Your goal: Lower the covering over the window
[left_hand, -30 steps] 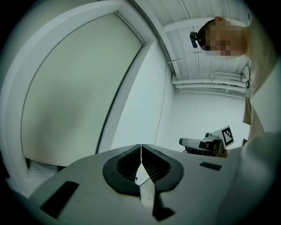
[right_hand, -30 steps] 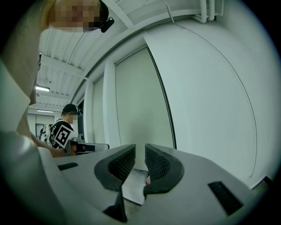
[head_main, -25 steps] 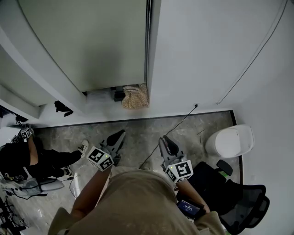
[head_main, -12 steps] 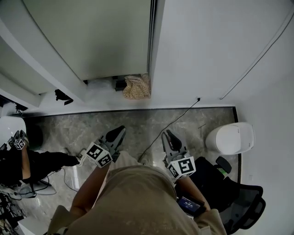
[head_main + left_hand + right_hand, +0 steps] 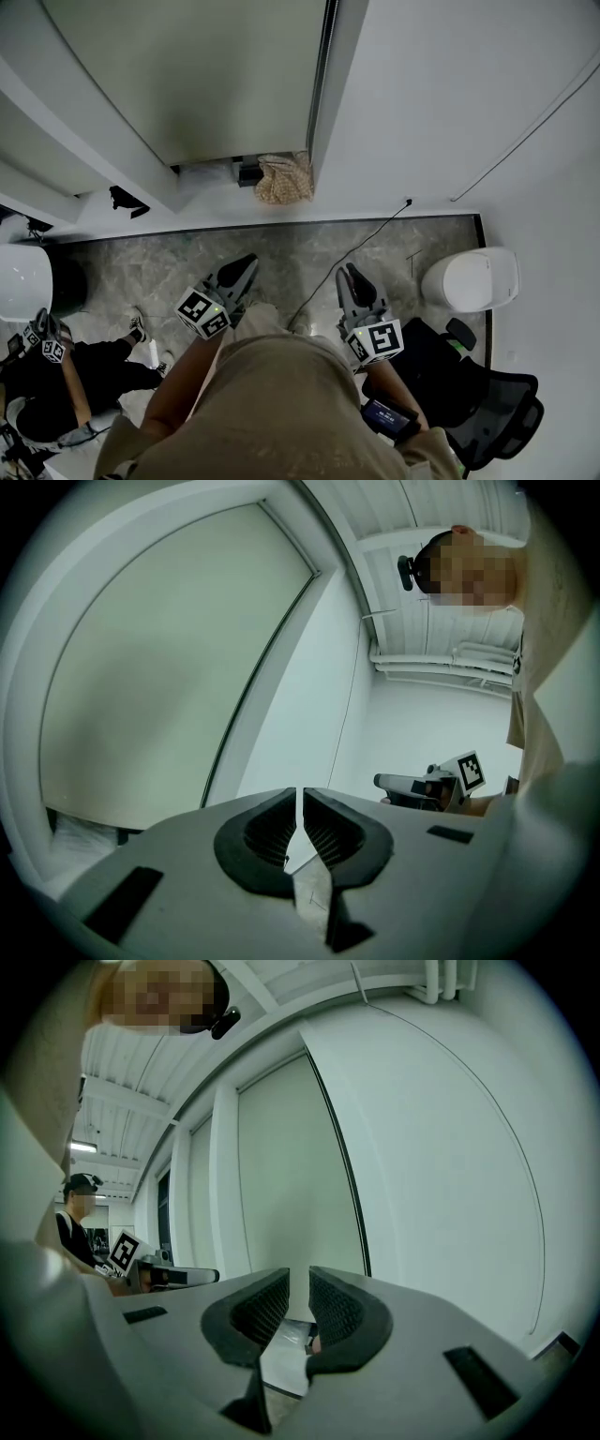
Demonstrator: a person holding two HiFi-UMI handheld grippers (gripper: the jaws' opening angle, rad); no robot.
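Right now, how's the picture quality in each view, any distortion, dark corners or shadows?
Head view: sharp and evenly lit, straight edges bowed by the lens, a shadow along the bottom of the blind. Left gripper view: heavy fisheye bends the window frame into an arc, corners black. Right gripper view: same curving and black corners, light soft and even.

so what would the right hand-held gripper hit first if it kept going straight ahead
Probably the blind, near its right edge; nothing shows between it and the right hand-held gripper, though depth is unclear.
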